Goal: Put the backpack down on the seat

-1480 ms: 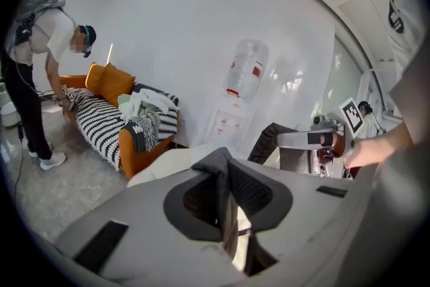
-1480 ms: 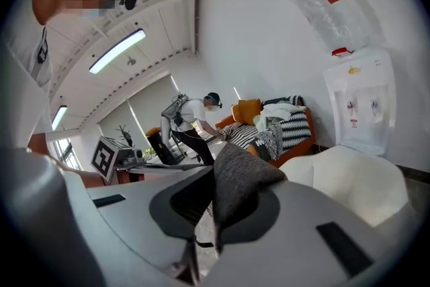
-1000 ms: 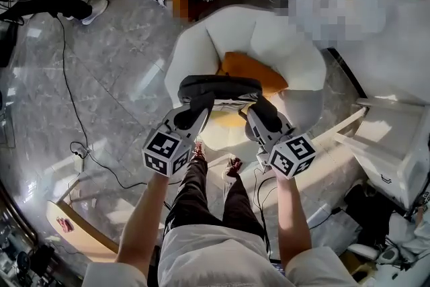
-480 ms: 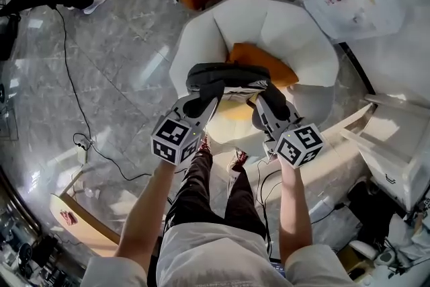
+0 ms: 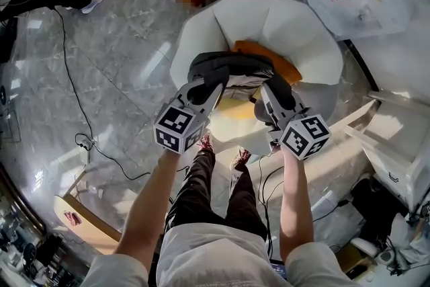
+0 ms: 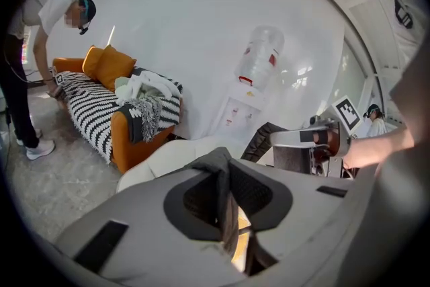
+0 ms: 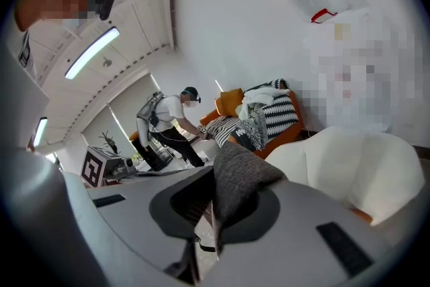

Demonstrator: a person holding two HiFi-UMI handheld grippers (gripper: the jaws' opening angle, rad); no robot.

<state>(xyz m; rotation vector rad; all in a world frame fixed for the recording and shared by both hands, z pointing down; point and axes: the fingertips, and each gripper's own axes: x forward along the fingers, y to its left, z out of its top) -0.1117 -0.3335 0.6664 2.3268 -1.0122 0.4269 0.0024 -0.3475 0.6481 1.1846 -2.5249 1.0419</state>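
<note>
Over the white armchair (image 5: 295, 23) the dark backpack (image 5: 228, 67) hangs above the seat and its orange cushion (image 5: 287, 68). The left gripper (image 5: 209, 87) and right gripper (image 5: 270, 89) are each pinched narrow on its fabric. By the wall a water-cooler bottle (image 6: 261, 57) carries a red label too small to read, and a black cable (image 5: 72, 94) trails across the floor.

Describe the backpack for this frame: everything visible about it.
The backpack looks like dark grey woven fabric, with a black padded top edge and a lighter panel below. It hangs stretched between the left gripper and right gripper, each shut on a fold of it, above the white armchair, partly covering an orange cushion.
</note>
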